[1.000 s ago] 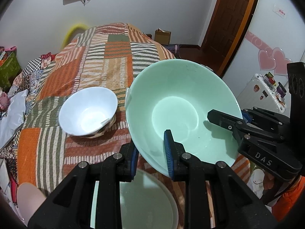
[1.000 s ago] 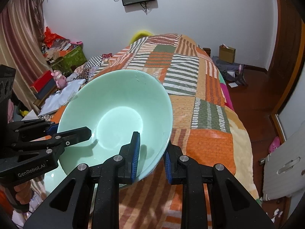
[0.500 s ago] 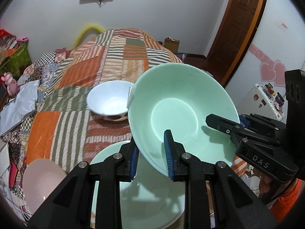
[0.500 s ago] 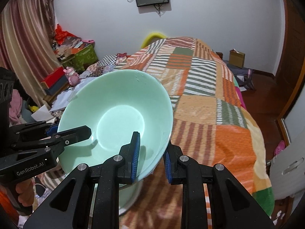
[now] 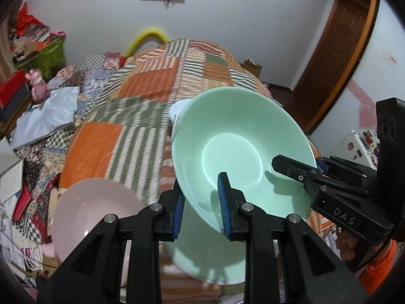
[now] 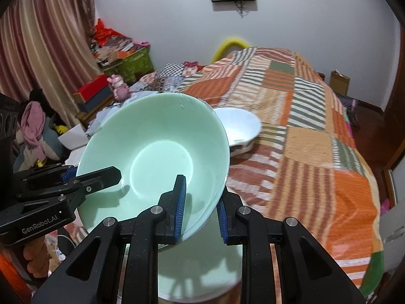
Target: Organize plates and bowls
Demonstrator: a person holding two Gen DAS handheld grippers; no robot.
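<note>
Mint-green and glossy, the wide ceramic bowl point(image 5: 240, 152) hangs tilted in the air above the patchwork quilt of orange, green and striped squares point(image 5: 141, 101), gripped from two sides at once. The left gripper point(image 5: 201, 210) clamps the bowl's near rim between its blue-padded fingers point(image 5: 224, 202), one pad inside the bowl and one outside under the wall. The right gripper point(image 6: 200, 202) pinches the opposite stretch of rim the same way, its inner pad lying against the green inner surface and its outer pad behind the wall. In the left wrist view the right gripper reaches in from the right side; in the right wrist view the left one enters from the left. Directly beneath the lifted bowl lies a flat pale-green plate point(image 5: 210, 261) on the quilt near its close edge. A pale pink bowl point(image 5: 93, 217) sits just to the left of that plate. Farther up the bed, a small white bowl with a patterned outside point(image 6: 240, 129) rests on the quilt, partly hidden behind the green bowl's rim in the left wrist view.
</note>
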